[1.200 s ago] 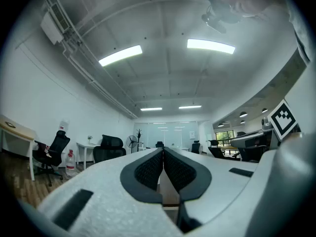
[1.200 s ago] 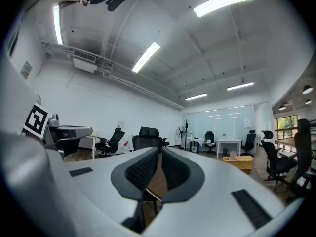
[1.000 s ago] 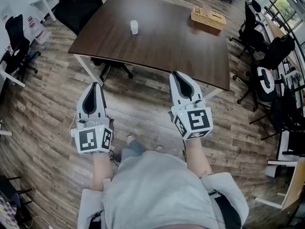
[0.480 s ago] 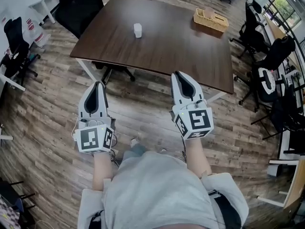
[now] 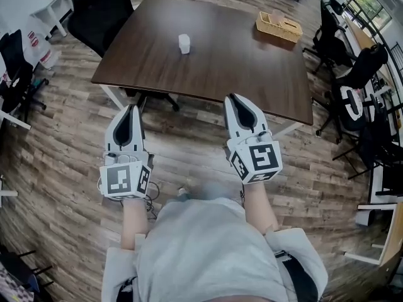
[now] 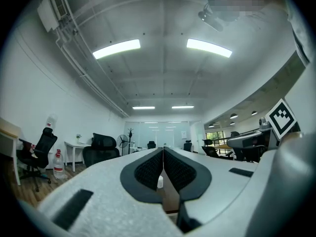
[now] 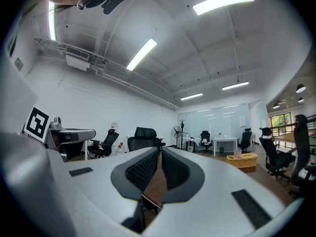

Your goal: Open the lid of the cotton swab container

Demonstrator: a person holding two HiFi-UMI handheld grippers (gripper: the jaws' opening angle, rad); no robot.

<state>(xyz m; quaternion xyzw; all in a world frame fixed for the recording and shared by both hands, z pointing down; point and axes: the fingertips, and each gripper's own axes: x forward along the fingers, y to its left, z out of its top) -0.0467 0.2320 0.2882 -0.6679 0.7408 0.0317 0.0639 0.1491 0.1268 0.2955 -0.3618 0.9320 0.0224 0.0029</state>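
Both empty & closed: left gripper [image 5: 131, 111] and right gripper [image 5: 235, 99] have jaws pressed together w/ nothing btwn, held level and pointing fwd at the bench [image 5: 239, 68]. Looks like a carry pose, since you're standing short of it. Cotton swab container [image 5: 184, 43] stands upright toward the bench's far left, lid on, well apart from both. Basket [image 5: 277, 25] sits at the far-right corner.

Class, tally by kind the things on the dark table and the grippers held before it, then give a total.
white container: 1
wicker basket: 1
grippers: 2 (left gripper, right gripper)
Total: 4
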